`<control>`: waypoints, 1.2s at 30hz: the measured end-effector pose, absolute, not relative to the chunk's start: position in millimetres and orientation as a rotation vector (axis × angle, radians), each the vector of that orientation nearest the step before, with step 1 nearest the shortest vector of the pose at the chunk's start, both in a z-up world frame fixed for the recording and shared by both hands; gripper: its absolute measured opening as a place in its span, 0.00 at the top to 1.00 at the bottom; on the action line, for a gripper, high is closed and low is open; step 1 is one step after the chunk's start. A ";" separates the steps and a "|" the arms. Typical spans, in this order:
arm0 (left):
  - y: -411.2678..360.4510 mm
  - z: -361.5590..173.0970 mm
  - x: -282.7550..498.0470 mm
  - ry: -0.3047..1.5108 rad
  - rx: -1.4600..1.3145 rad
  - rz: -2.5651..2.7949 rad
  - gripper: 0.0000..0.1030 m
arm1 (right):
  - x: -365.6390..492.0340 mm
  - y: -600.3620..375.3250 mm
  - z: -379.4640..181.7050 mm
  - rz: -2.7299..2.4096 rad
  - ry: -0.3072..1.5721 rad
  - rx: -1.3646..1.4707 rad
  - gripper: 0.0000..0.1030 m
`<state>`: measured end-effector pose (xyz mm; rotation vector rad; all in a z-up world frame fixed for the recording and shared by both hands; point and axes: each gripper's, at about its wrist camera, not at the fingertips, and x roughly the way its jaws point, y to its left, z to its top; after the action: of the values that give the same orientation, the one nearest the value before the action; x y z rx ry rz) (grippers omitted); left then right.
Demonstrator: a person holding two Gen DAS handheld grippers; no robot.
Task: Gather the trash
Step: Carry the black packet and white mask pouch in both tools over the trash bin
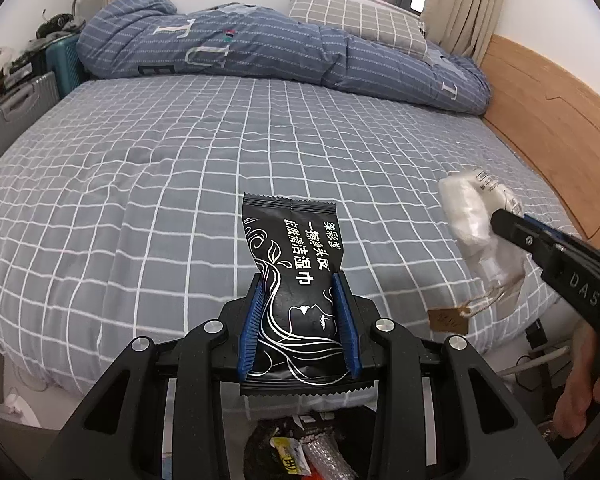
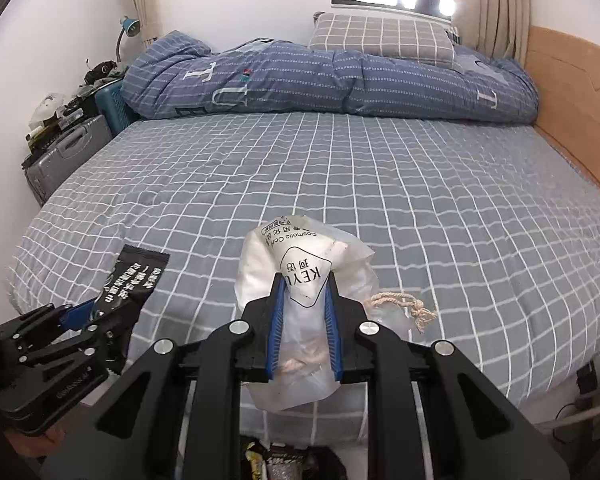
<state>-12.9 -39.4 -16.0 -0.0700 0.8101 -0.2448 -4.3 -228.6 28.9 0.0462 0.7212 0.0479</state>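
Note:
My left gripper (image 1: 299, 280) is shut on a black wet-wipe packet (image 1: 290, 248) with white lettering, held above the near edge of the bed. The same packet (image 2: 134, 280) and left gripper (image 2: 96, 312) show at the lower left of the right wrist view. My right gripper (image 2: 304, 280) is shut on a white translucent cotton-pad bag (image 2: 300, 256) with a twine drawstring (image 2: 404, 306). In the left wrist view that bag (image 1: 470, 216) hangs at the right from the right gripper (image 1: 500, 220), a brown tag (image 1: 448, 320) dangling below. A trash bin (image 1: 300, 452) with wrappers sits beneath both grippers.
The bed (image 1: 180, 160) has a grey checked sheet. A blue folded duvet (image 1: 260, 48) and a checked pillow (image 1: 356, 20) lie at its far side. A wooden headboard (image 1: 548, 120) runs along the right. Suitcases (image 1: 16, 112) and clutter stand at the left. A hand (image 1: 580, 380) grips the right tool.

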 end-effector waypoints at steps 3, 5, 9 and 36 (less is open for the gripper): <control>-38.8 -13.5 -25.9 0.807 -0.070 -0.238 0.68 | -21.1 -223.5 29.2 0.043 0.718 0.038 0.82; -37.9 -12.1 -33.9 0.807 -0.075 -0.237 0.68 | -33.4 -220.9 29.7 0.048 0.716 0.042 0.82; -35.0 -10.8 -51.0 0.807 -0.082 -0.237 0.68 | -55.6 -216.4 27.8 0.051 0.715 0.041 0.82; -20.4 -18.4 -152.2 0.890 -0.073 -0.255 0.68 | -166.2 -197.4 19.0 0.072 0.779 0.045 0.82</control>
<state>-152.2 -20.4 -18.4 -0.0732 0.8898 -0.2554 -166.2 -197.4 19.0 0.0450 0.7792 0.0722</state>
